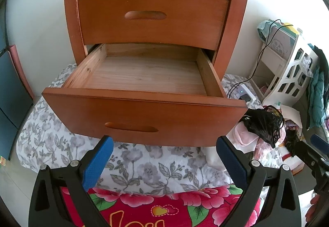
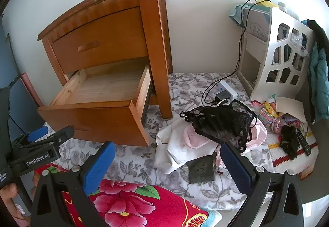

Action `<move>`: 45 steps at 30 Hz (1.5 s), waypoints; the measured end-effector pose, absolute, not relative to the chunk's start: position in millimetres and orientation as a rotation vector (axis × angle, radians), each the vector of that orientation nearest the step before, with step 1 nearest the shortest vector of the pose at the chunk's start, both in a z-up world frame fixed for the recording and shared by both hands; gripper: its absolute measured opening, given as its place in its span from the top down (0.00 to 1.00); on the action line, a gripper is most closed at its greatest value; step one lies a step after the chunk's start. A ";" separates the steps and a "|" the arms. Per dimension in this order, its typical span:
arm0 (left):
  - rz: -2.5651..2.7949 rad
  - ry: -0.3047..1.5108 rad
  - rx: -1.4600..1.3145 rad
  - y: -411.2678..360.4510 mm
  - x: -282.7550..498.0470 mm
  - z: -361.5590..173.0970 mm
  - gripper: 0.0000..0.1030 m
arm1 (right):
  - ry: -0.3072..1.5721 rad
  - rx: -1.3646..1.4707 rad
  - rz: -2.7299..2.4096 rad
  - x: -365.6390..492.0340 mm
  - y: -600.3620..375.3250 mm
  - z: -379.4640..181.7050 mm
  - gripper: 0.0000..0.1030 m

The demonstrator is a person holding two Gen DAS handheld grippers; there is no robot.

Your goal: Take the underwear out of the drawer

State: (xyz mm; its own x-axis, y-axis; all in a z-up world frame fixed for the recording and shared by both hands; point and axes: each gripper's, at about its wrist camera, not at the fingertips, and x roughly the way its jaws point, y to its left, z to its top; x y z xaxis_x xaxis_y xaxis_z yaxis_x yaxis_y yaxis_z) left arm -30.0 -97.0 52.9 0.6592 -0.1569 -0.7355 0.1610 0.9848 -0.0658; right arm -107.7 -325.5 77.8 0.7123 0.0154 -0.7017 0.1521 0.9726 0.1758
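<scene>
Pulled-out lower wooden drawer (image 1: 144,75) bare; black lace underwear (image 2: 222,124) already on floral bedsheet (image 2: 185,87). Left gripper (image 1: 164,157), right gripper (image 2: 166,161): fingers wide apart, holding nothing. Risk: regrasp snagging pink garment (image 2: 193,136) beneath.

the left gripper (image 1: 164,157) is held level and pointing forward, its blue-padded fingers (image 1: 97,162) spread wide with nothing between them. the right gripper (image 2: 167,163) sits just to its right, tipped slightly down, its fingers (image 2: 236,167) equally wide apart and empty. a thumb (image 2: 7,191) shows at the left handle.
</scene>
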 end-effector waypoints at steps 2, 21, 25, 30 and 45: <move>-0.181 0.833 0.004 -97.3 -30.1 52.9 0.03 | 0.774 0.229 -0.078 -108.4 -326.8 78.1 0.00; -0.186 0.836 0.008 -98.6 -29.8 52.6 0.03 | 0.775 0.233 -0.084 -109.1 -330.8 78.3 0.00; -0.186 0.835 0.008 -98.5 -29.8 52.7 0.03 | 0.778 0.229 -0.081 -109.0 -330.8 77.7 0.00; -0.187 0.836 0.009 -98.5 -29.9 52.8 0.03 | 0.780 0.224 -0.076 -108.7 -329.3 76.6 0.00; -0.185 0.839 0.004 -97.4 -31.2 51.3 0.03 | 0.785 0.221 -0.073 -107.9 -328.2 75.9 0.00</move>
